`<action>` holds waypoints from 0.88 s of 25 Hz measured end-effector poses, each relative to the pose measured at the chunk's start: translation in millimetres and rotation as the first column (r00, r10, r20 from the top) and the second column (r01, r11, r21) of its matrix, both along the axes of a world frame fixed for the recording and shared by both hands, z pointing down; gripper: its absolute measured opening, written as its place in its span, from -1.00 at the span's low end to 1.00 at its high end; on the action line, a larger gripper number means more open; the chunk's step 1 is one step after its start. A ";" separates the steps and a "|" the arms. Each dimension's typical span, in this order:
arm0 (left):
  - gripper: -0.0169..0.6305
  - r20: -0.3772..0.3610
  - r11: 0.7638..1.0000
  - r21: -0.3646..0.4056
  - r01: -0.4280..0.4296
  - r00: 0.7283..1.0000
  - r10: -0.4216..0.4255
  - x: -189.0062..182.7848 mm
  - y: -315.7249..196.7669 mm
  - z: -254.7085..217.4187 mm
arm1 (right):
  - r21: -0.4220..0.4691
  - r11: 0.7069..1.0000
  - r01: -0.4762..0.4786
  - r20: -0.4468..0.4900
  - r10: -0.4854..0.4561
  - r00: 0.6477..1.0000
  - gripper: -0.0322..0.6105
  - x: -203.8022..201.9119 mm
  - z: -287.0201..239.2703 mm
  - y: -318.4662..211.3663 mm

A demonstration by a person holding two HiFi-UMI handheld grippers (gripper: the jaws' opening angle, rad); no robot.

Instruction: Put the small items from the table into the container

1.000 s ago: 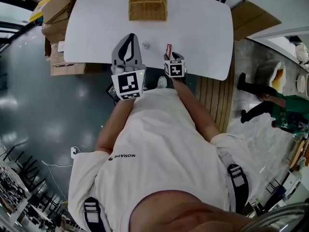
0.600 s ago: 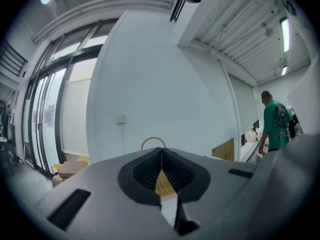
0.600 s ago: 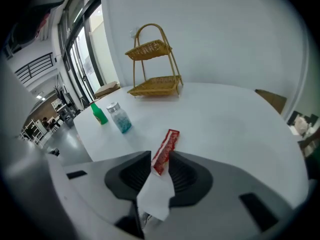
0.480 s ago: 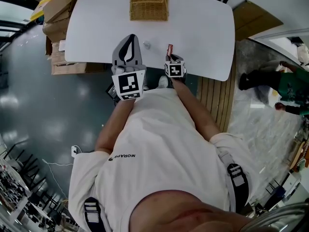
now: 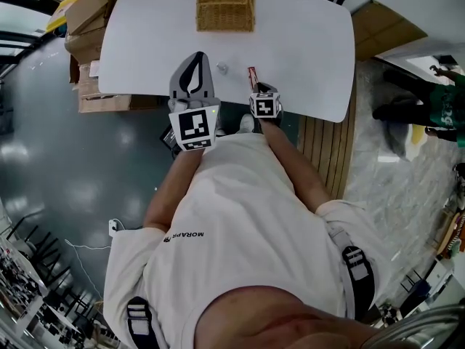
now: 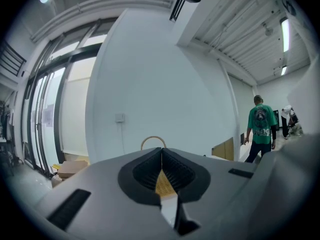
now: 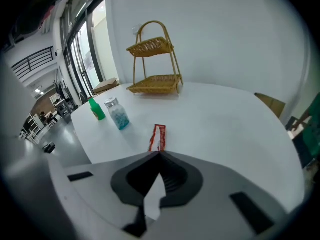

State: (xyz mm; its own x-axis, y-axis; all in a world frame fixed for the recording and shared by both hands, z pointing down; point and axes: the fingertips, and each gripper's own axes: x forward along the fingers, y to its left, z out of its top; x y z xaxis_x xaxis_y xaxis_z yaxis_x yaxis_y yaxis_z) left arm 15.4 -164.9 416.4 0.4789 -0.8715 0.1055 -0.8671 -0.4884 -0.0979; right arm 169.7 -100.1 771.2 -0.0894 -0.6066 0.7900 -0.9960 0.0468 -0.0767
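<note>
While the left claw (image 5: 194, 58) waits over the near edge of the table (image 5: 305, 42), the job is only just starting. The basket (image 5: 225, 4) stands at the far side of the table, and I can see nothing in its two trays from the right gripper view. Three small things are still out on the table: a red packet (image 7: 157, 136), a little jar (image 7: 117, 113) with blue bits in it, and a green bottle (image 7: 96, 109) just beside the jar. So all three still have to go in.

The right claw (image 7: 159, 154) has its jaws pressed fully together. The near end of the red packet sits right at their tips, and it looks pinched there. The rest of the packet sticks out in front, low over the table and well short of the basket.

The left claw is closed too. Its jaws meet with nothing between them, and only the basket shows past them.

A second ago the right claw's jaws were wide apart around the packet, then half closed, and now they are tight on it. The packet tips a tiny bit to the left now in the head view. Both claws have stayed almost where they were. The jar has not moved. Off to the side, a person in a green shirt (image 6: 260, 121) has walked to a new spot.
</note>
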 end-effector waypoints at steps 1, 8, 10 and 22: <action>-0.93 -0.002 1.000 0.000 -0.002 1.000 0.002 0.5 0.3 0.0 | 0.007 1.000 0.004 -0.002 -0.004 1.000 -0.86 -0.1 -1.9 -0.1; -0.93 -0.011 1.000 0.004 -0.007 1.000 0.007 0.3 0.0 -1.5 | 0.072 0.997 0.028 -0.022 -0.026 0.999 -0.86 -2.1 -23.5 -8.7; -0.93 -0.014 1.000 0.007 -0.007 1.000 0.008 0.0 0.0 -3.6 | 0.095 0.995 0.037 -0.025 -0.035 0.999 -0.86 -3.0 -34.8 -11.4; -0.93 -0.023 1.000 0.017 -0.003 1.000 0.003 -4.9 1.6 -7.9 | 0.302 0.950 0.082 -0.002 -0.086 0.996 -0.86 -18.2 -124.9 -36.9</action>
